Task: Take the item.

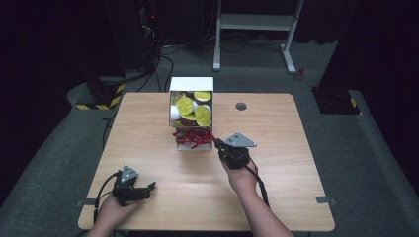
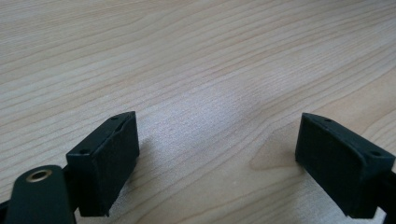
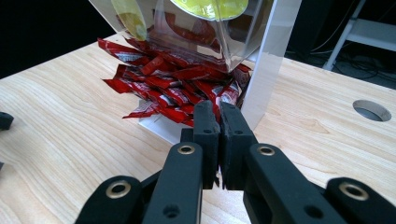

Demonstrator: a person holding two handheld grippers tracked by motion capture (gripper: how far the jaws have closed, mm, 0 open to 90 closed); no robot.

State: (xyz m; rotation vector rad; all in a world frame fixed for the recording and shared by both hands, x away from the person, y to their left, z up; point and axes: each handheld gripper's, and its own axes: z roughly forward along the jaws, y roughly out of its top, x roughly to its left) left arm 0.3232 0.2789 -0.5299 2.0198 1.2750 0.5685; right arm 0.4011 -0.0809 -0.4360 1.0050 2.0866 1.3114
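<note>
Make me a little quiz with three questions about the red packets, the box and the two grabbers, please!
1. True or false: the left gripper is open over bare table.
2. The right gripper is: A) wide open, B) shut, its tips at the red packets, C) lying flat on the floor.
3. What fills the upper part of the box?

Key
1. True: its jaws stand wide apart with nothing between them.
2. B. Whether a packet is pinched between the pads cannot be told.
3. Small cups with yellow lids, above the pile of red packets.
</note>
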